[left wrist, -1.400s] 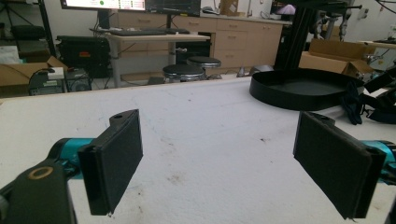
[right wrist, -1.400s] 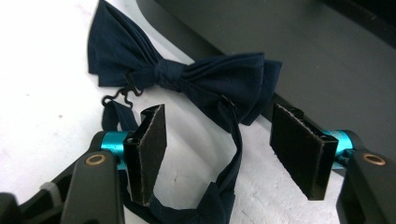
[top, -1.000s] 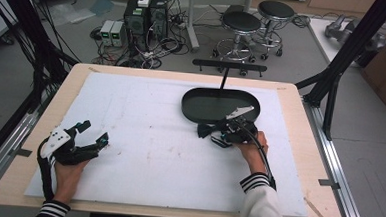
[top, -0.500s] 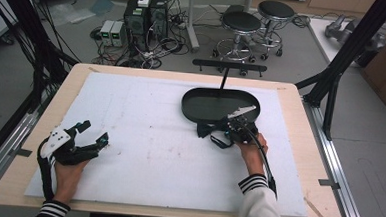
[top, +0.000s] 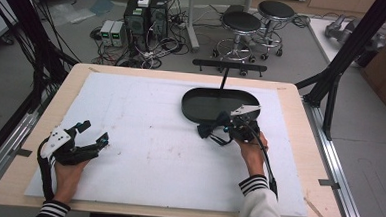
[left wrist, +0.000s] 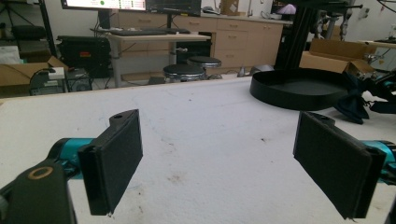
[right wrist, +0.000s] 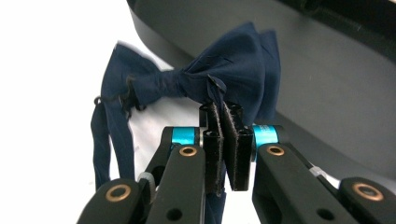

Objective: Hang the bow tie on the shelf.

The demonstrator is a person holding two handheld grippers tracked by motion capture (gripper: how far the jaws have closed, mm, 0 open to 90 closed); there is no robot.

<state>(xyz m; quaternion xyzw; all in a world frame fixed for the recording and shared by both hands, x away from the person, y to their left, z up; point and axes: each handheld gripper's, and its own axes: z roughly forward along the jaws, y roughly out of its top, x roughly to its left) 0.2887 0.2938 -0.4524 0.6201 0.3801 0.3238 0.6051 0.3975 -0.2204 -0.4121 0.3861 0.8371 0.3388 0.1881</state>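
Observation:
A dark navy bow tie [right wrist: 187, 81] with a thin strap hangs from my right gripper [right wrist: 223, 116], whose jaws are shut on the cloth just below its knot. In the high view the bow tie [top: 211, 129] is held just above the white mat, against the near rim of the black oval tray [top: 216, 104], with the right gripper [top: 227, 126] behind it. My left gripper [top: 93, 134] rests at the mat's left side, jaws wide open with nothing between them. From the left gripper view, the tray [left wrist: 299, 87] and bow tie [left wrist: 355, 100] lie far right.
A white foam mat [top: 154, 141] covers most of the wooden table [top: 299, 144]. A black stand [top: 225, 67] rises behind the tray. Stools, computers and cables are on the floor beyond the far edge. Black frame posts flank the table.
The right gripper with the bow tie has shifted very slightly beside the tray. The left gripper has stayed still and open.

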